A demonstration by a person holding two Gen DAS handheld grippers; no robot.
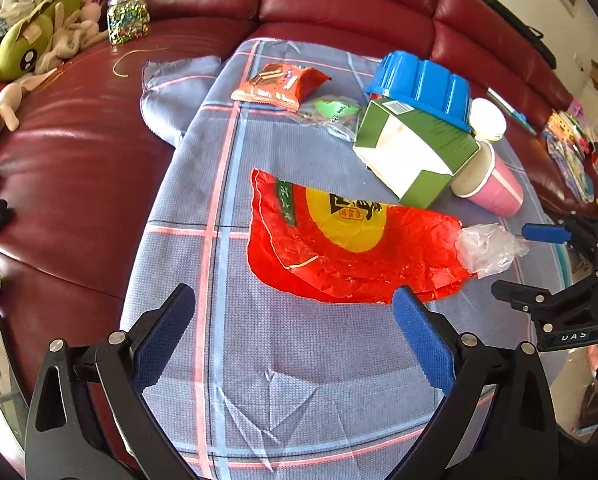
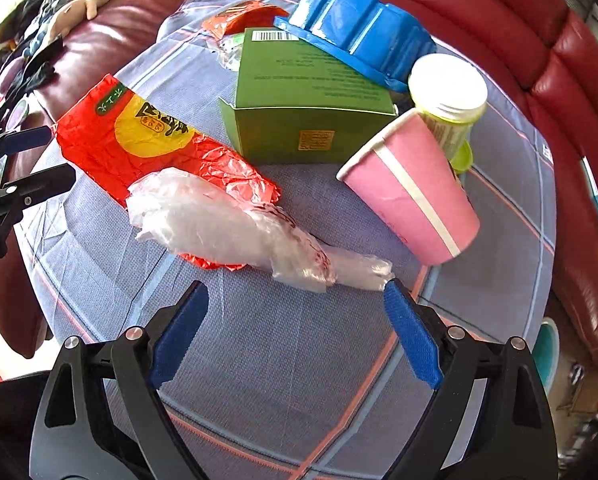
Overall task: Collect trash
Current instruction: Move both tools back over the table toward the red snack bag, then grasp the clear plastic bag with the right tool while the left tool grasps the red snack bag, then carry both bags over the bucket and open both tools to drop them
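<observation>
Both the left gripper and the right gripper gape empty near the red bag, whose slick clear wrapper might slip free when pinched.

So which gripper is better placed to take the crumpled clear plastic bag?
Probably the right gripper: the clear plastic bag lies just beyond its open jaws, one end near its right fingertip. The left gripper faces the red bag instead.

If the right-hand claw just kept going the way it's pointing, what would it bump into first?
Most likely the crumpled clear plastic bag, lying just beyond the open right claw on the checked cloth. Depth is hard to judge, so it might touch the cloth first.
</observation>
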